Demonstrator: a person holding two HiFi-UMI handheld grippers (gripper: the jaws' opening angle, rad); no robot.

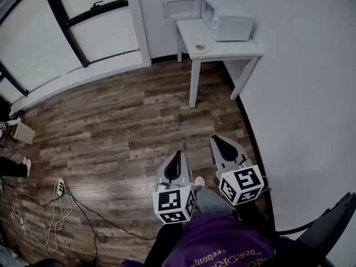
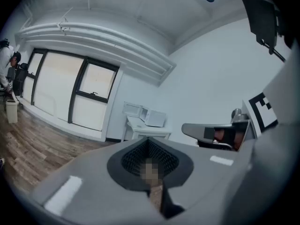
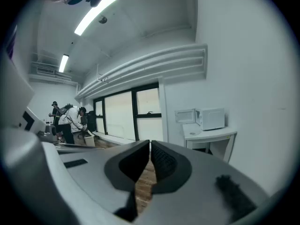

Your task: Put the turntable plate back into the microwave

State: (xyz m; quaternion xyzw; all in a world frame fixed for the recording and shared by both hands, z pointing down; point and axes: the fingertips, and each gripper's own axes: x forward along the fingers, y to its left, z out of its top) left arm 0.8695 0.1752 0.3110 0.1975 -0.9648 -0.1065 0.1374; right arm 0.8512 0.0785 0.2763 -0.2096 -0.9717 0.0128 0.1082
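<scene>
A white microwave stands on a small white table against the far wall, its door swung open to the left. The glass turntable plate lies flat on the tabletop in front of it. Both grippers hang close to my body, far from the table, over the wooden floor. My left gripper is shut with nothing in it, and so is my right gripper. In the left gripper view the microwave is small and distant beyond the jaws. The right gripper view shows the microwave and the plate to the right.
Wooden floor stretches between me and the table. A power strip with cables lies at the left, and a white bin by the window wall. A white wall runs along the right; a dark chair is behind me. People stand far off.
</scene>
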